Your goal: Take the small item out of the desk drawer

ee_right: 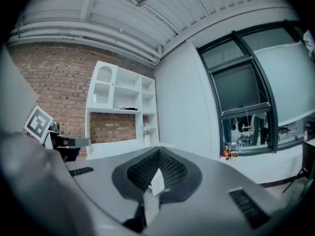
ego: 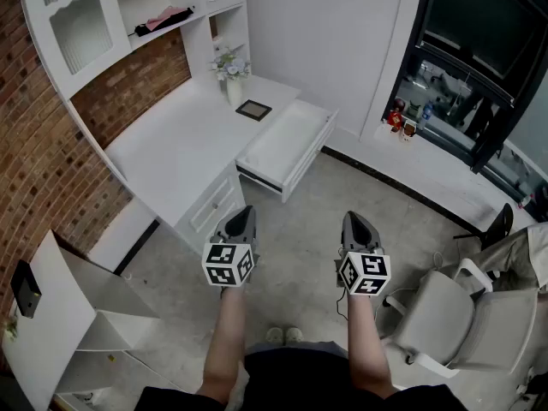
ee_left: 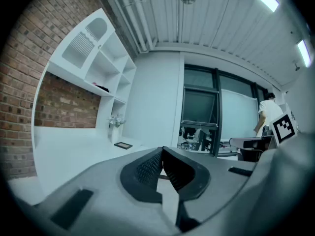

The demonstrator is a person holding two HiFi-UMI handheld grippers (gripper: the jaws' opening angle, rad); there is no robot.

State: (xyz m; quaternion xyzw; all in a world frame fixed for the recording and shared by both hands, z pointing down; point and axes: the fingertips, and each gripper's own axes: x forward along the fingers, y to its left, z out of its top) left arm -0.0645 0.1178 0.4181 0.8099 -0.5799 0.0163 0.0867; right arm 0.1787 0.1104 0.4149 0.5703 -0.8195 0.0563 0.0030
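A white desk [ego: 175, 148] stands against the brick wall, and its wide drawer [ego: 287, 146] is pulled out toward the room. The drawer's inside looks plain white; I cannot make out any small item in it. A small dark frame [ego: 253, 110] lies on the desktop near a vase of flowers [ego: 232, 68]. Both grippers hang over the floor in front of the desk, well short of the drawer. My left gripper [ego: 242, 216] [ee_left: 162, 150] has its jaws together with nothing between them. My right gripper [ego: 355, 222] [ee_right: 158, 152] is also shut and empty.
A white shelf unit [ego: 103, 11] rises over the desk. A white open cabinet [ego: 64, 319] lies at the lower left. A grey chair [ego: 454, 315] stands at the right. Small bottles [ego: 401, 122] sit on the sill below the dark window.
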